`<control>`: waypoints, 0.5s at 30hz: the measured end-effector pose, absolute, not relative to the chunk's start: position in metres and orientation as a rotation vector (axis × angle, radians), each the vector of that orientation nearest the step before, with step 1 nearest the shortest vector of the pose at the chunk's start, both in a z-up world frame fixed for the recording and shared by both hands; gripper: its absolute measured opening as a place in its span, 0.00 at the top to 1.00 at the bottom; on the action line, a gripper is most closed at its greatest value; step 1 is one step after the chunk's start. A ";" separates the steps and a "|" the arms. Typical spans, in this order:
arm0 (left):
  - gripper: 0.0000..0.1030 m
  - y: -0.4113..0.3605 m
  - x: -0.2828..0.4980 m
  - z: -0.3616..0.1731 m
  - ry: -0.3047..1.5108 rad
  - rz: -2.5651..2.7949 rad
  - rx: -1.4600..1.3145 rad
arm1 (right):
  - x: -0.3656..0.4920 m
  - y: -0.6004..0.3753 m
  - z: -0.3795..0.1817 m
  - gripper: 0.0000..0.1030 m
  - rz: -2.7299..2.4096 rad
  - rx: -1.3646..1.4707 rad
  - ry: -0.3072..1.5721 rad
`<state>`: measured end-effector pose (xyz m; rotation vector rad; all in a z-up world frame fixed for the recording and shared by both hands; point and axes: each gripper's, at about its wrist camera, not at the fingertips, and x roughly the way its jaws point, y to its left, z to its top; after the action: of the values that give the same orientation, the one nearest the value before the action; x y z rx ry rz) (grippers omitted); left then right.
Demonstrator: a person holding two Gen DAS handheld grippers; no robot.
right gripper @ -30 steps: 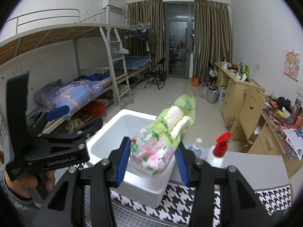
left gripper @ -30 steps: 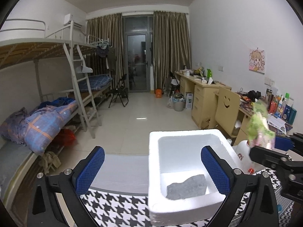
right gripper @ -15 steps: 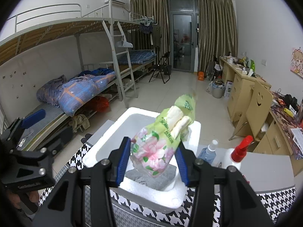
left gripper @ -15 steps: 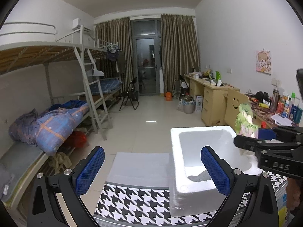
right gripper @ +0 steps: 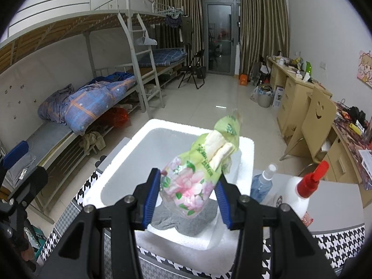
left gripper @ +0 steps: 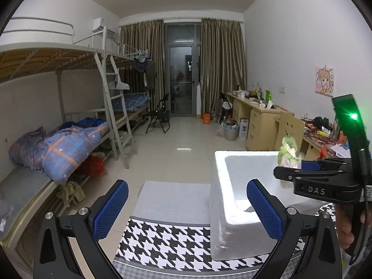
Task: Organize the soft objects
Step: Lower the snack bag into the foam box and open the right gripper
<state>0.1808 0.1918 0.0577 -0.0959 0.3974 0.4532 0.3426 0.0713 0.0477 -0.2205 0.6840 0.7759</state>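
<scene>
My right gripper (right gripper: pixel 187 195) is shut on a soft green floral tissue pack (right gripper: pixel 200 174) and holds it above a white foam box (right gripper: pixel 121 162). A grey cloth (right gripper: pixel 186 224) lies on the box floor under the pack. In the left wrist view the box (left gripper: pixel 223 200) stands at right on the houndstooth cloth (left gripper: pixel 167 241), with the right gripper (left gripper: pixel 300 169) and the pack (left gripper: pixel 288 153) over its far right rim. My left gripper (left gripper: pixel 186 209) is open and empty, left of the box.
A clear spray bottle (right gripper: pixel 264 181) and a white bottle with a red trigger (right gripper: pixel 302 193) stand right of the box. Bunk beds (left gripper: pixel 58 139) line the left wall, desks (left gripper: pixel 260 118) the right.
My left gripper has drawn back and to the left, so the box now lies at its right. My right gripper has carried the pack further over the box.
</scene>
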 end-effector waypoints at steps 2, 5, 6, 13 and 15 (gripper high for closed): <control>0.01 0.191 0.180 0.057 0.400 0.453 -0.097 | 0.346 0.074 0.047 0.51 0.774 -0.221 0.695; 0.01 0.191 0.180 0.055 0.403 0.460 -0.092 | 0.348 0.078 0.042 0.50 0.777 -0.238 0.712; 0.01 0.191 0.180 0.055 0.403 0.463 -0.091 | 0.349 0.080 0.041 0.49 0.777 -0.239 0.718; 0.01 0.187 0.182 0.054 0.414 0.476 -0.072 | 0.350 0.082 0.039 0.38 0.775 -0.252 0.747; 0.01 0.189 0.180 0.055 0.411 0.474 -0.083 | 0.348 0.083 0.038 0.30 0.769 -0.268 0.746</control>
<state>0.1804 0.1888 0.0545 -0.0827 0.4107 0.4737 0.3478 0.0831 0.0381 -0.2683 0.7461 0.7686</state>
